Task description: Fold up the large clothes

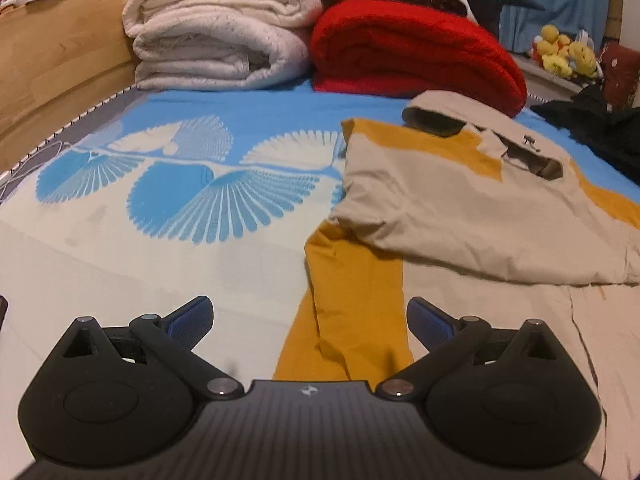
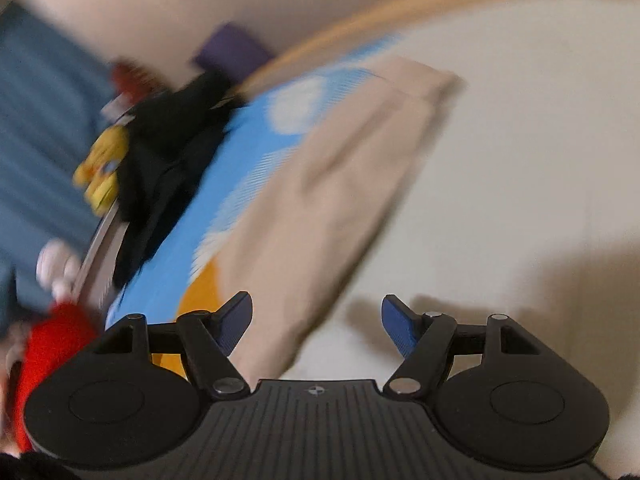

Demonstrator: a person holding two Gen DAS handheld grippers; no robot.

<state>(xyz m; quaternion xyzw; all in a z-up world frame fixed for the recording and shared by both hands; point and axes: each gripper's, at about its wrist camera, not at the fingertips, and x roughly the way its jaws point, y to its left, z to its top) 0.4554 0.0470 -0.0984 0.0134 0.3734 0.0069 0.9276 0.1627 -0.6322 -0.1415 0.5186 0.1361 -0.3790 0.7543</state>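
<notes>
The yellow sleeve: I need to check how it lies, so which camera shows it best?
The left wrist view: the yellow sleeve lies sharp and flat below the folded beige body. The right wrist view is motion-blurred and shows only a small yellow patch.

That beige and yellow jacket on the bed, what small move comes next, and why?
Probably lower the open left gripper onto the yellow sleeve and pinch it: the sleeve sticks out from the half-folded jacket, right between the empty jaws.

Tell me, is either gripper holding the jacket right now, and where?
Neither. The left gripper and right gripper are both open above the jacket, gripping nothing.
</notes>
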